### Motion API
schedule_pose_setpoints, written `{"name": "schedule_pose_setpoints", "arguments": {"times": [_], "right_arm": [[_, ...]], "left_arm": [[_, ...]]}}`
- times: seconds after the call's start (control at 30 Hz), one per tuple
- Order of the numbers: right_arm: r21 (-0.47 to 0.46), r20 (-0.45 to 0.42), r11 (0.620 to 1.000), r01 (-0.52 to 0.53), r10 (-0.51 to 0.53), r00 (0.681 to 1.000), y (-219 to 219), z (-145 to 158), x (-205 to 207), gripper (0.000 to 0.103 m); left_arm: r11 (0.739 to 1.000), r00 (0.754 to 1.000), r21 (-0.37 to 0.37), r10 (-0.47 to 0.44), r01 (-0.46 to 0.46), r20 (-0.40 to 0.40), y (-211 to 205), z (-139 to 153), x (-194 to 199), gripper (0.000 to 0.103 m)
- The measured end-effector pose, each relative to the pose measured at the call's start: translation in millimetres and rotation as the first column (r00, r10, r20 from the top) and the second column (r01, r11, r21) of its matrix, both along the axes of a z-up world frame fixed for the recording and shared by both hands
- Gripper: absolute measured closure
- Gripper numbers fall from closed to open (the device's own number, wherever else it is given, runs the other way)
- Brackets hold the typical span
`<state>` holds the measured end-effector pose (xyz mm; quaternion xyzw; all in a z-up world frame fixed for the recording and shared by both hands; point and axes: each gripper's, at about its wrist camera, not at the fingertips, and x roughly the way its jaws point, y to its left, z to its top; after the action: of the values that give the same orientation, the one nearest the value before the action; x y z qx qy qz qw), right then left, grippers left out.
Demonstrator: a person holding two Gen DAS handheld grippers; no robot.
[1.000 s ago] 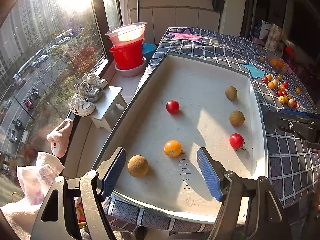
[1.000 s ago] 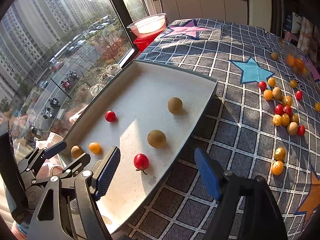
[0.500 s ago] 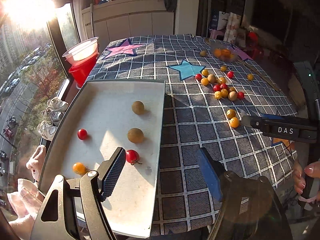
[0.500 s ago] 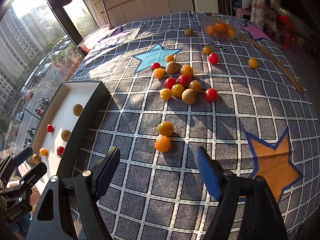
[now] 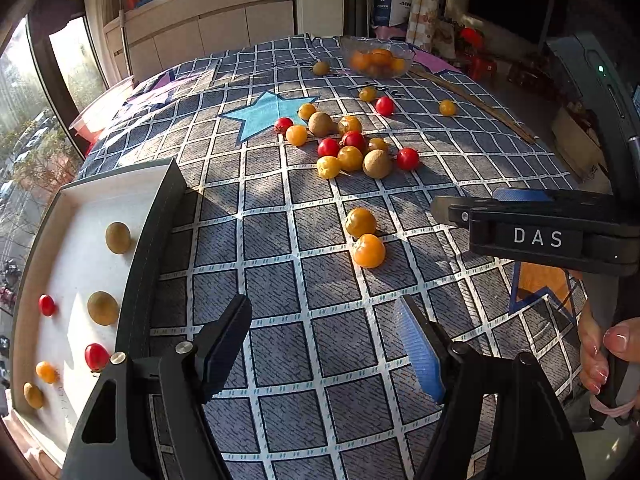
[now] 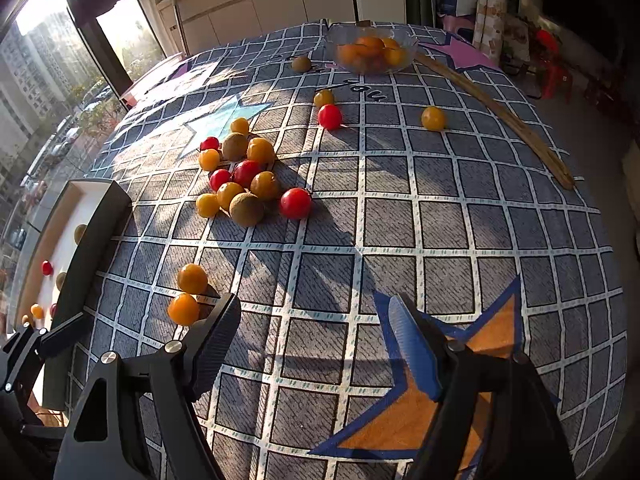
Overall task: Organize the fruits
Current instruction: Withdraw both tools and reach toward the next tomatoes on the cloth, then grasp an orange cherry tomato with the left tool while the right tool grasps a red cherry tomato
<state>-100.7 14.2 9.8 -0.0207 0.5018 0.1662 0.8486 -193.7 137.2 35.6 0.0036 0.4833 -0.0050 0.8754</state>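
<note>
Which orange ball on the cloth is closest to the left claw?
The lower one of the pair of orange fruits lying apart from the big pile; the left claw hangs open just below it.

**Layout over the bench**

My tray sits at the bench's left edge, six fruits in it. Fruit cluster mid-bench, behind a touching pair. Bowl of fruit at the far side.

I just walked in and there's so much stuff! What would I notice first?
Probably the bright heap of small red, orange and brown round fruits in the middle of the grey checked tablecloth. Left of it, a white tray holds a few sorted fruits, and a clear glass bowl of orange fruits sits at the far end.
</note>
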Motion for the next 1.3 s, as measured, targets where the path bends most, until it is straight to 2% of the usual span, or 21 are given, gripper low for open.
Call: {"name": "schedule_pose_setpoints", "arguments": {"times": [0.07, 0.17, 0.43, 0.47, 0.6, 0.67, 0.7, 0.73, 0.77, 0.8, 0.83, 1.3], "right_arm": [[-0.003, 0.004, 1.000, -0.016, 0.016, 1.000, 3, -4, 8, 0.024], [0.002, -0.003, 0.999, -0.037, 0.037, 0.999, 9, -10, 20, 0.030], [-0.038, 0.048, 0.995, -0.088, 0.089, 0.995, 27, -12, 39, 0.037], [-0.045, 0.053, 0.995, -0.094, 0.096, 0.994, 30, -12, 41, 0.038], [-0.080, 0.077, 0.990, -0.117, 0.123, 0.989, 40, -13, 44, 0.048], [-0.092, 0.088, 0.988, -0.122, 0.130, 0.988, 44, -13, 45, 0.054], [-0.096, 0.093, 0.988, -0.124, 0.133, 0.987, 45, -13, 45, 0.060], [-0.099, 0.097, 0.987, -0.124, 0.133, 0.986, 45, -13, 45, 0.064], [-0.092, 0.097, 0.988, -0.125, 0.134, 0.986, 45, -12, 46, 0.073], [-0.084, 0.094, 0.988, -0.127, 0.135, 0.986, 45, -12, 47, 0.080], [-0.076, 0.092, 0.989, -0.127, 0.134, 0.987, 44, -12, 47, 0.080], [0.080, 0.040, 0.995, -0.065, 0.062, 0.997, 2, -3, 16, 0.080]], "left_arm": [[1.000, 1.000, -0.002, 0.007, -0.007, -0.001, -2, -3, 8, 0.028], [1.000, 1.000, 0.002, 0.014, -0.014, -0.007, -5, -8, 20, 0.028], [1.000, 0.999, 0.026, 0.012, -0.012, -0.029, -16, -21, 39, 0.030], [1.000, 1.000, 0.021, 0.011, -0.010, -0.027, -17, -22, 40, 0.035], [1.000, 1.000, 0.020, -0.003, 0.003, -0.019, -23, -21, 44, 0.043], [1.000, 1.000, 0.007, -0.011, 0.011, -0.024, -24, -20, 45, 0.054], [1.000, 1.000, 0.004, -0.011, 0.011, -0.025, -25, -20, 46, 0.057], [1.000, 1.000, -0.001, -0.014, 0.014, -0.024, -26, -20, 46, 0.065], [1.000, 1.000, -0.001, -0.016, 0.016, -0.022, -26, -19, 46, 0.074], [1.000, 1.000, 0.003, -0.018, 0.018, -0.019, -27, -19, 46, 0.077], [1.000, 1.000, 0.001, -0.023, 0.023, -0.017, -27, -19, 46, 0.081], [0.995, 1.000, -0.100, -0.018, 0.017, -0.014, -2, -14, 27, 0.081]]}}
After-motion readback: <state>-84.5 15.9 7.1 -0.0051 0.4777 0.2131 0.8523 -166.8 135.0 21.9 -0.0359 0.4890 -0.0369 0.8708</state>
